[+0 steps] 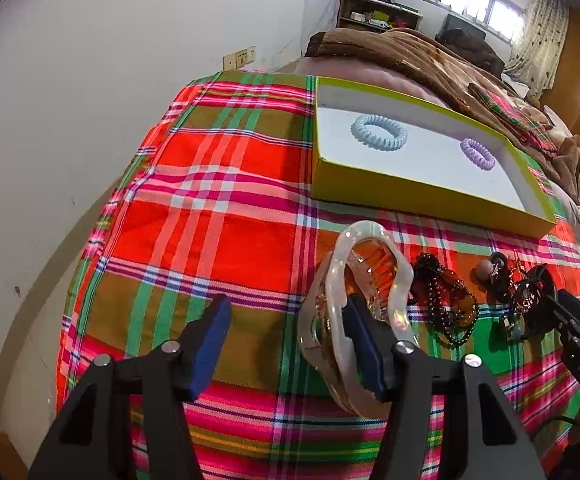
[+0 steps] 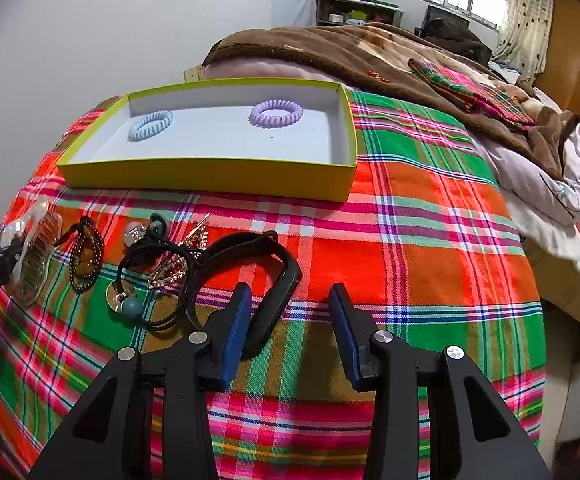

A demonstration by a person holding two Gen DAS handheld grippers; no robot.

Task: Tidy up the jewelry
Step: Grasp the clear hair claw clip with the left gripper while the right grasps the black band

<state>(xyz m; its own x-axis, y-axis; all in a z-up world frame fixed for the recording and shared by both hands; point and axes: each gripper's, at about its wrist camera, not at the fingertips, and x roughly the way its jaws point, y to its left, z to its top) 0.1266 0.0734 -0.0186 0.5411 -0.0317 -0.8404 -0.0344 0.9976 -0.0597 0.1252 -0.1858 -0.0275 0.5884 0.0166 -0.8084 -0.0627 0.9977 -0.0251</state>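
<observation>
Here, the biggest thing under your hands is the plaid cloth (image 2: 410,240) spread over the bed, with a brown blanket (image 2: 350,56) bunched at its far end. On the cloth, toward the far side, sits the shallow yellow box (image 2: 210,178), white inside, holding a pale blue spiral hair tie (image 2: 150,125) near its left end and a lilac spiral hair tie (image 2: 276,114) further right, well apart from each other. Nearer to you runs a row of loose pieces: a black headband (image 2: 274,276) lies just beside the left finger of your right hand-held gripper (image 2: 288,334), whose jaws stand apart with only cloth between them. Left of the headband is a tangle of black hair cords, beads and a gold clip (image 2: 162,264), then a dark beaded bracelet (image 1: 446,304). At the left end of the row is the translucent claw clip (image 1: 354,304); the right finger of your left hand-held gripper (image 1: 286,344) reaches into its loop, while the left finger stands clear on bare cloth, so it is released, not clamping the clip.
</observation>
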